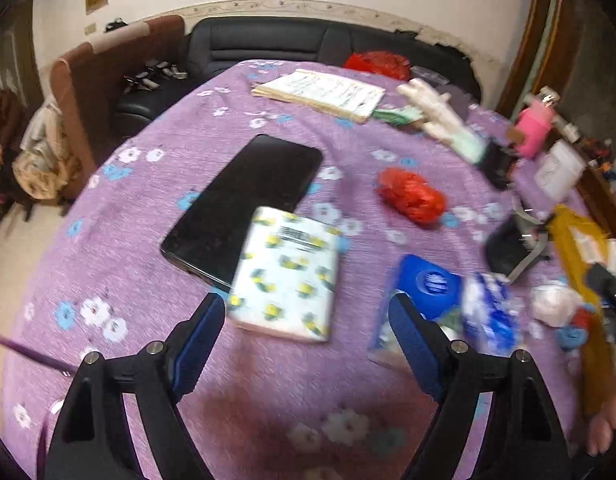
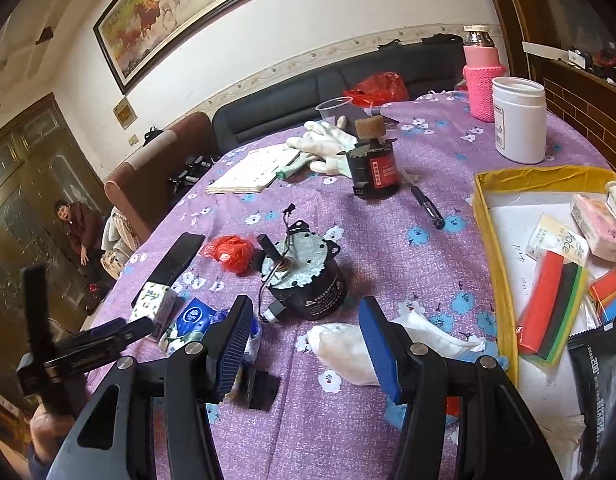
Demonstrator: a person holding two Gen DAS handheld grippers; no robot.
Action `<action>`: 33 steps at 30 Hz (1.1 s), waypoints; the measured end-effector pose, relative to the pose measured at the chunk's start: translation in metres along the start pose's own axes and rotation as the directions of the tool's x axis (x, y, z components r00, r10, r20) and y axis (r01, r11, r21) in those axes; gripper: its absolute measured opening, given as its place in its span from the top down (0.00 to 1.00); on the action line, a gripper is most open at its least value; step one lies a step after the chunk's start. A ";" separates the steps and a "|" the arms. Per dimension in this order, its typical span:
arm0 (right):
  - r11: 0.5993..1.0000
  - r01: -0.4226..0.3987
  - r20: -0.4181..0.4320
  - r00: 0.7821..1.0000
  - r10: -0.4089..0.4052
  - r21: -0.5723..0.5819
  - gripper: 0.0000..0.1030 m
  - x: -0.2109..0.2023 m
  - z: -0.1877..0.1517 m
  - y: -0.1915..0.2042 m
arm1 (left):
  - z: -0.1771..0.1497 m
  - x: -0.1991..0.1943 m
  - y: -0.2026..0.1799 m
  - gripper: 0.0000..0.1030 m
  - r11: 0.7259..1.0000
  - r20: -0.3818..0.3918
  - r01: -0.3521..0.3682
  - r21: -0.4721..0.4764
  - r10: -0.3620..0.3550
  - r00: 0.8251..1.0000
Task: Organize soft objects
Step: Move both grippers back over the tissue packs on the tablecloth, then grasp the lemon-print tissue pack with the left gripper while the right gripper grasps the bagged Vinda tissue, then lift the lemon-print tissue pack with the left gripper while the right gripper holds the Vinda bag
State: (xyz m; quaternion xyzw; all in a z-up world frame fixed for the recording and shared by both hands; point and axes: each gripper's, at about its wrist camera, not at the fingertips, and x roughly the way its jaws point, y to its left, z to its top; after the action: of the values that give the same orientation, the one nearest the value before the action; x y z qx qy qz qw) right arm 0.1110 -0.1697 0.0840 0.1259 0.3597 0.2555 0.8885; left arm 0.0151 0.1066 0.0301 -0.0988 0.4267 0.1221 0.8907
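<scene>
My left gripper stands open over the purple flowered tablecloth. Just ahead of its fingertips lies a white tissue pack with yellow flowers, untouched and resting partly on a black phone. A blue tissue pack and a blue-white pack sit by the right finger. My right gripper is open too, hovering above a crumpled white tissue. A yellow box at the right holds coloured sponges and a pink pack.
A small motor stands just ahead of the right gripper. A red plastic bag, pen, black-red container, white gloves, notebook, white jar and pink bottle lie further back. A person sits at far left.
</scene>
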 end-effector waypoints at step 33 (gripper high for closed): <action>0.894 -0.021 -0.141 0.989 -0.048 -0.448 0.60 0.062 -0.053 0.093 | -0.003 -0.003 0.004 0.48 0.987 0.062 0.155 -0.052 -0.151 0.987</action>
State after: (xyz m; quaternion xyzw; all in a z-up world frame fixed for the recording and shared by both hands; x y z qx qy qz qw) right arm 0.0783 -0.0559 0.0486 -0.1038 0.3571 0.3339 0.8662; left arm 0.0100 0.1093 0.0309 -0.1528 0.3884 0.0681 0.9062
